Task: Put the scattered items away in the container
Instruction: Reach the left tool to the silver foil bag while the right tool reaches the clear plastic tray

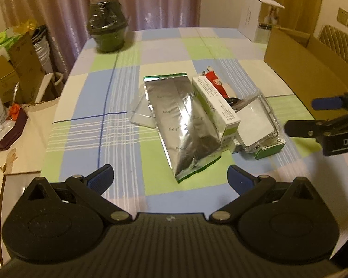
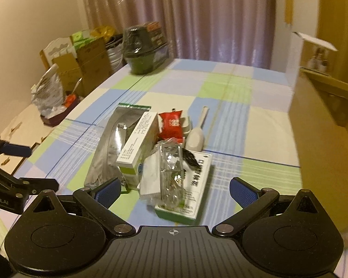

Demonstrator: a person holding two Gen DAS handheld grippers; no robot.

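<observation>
A pile lies mid-table: a silver foil pouch [image 1: 183, 125] [image 2: 111, 148], a white-and-green carton [image 1: 214, 105] [image 2: 136, 148], a red sachet [image 1: 217, 83] [image 2: 170, 125], a clear plastic case [image 1: 258, 125] [image 2: 170, 169] on a flat green-edged box [image 2: 192, 192], and a white scoop [image 2: 198, 136]. The open cardboard box [image 1: 306, 69] [image 2: 324, 139] stands to the right. My left gripper [image 1: 170, 177] is open, just short of the pouch's near end. My right gripper [image 2: 175, 191] is open around the near end of the clear case; it also shows at the right edge [image 1: 313, 115].
A dark green wrapped pot [image 1: 106, 27] [image 2: 141, 51] sits at the table's far left corner. A white open carton [image 1: 255, 20] stands behind the cardboard box. Boxes and bags [image 1: 14, 69] crowd the floor and side surface left of the table [image 1: 92, 106].
</observation>
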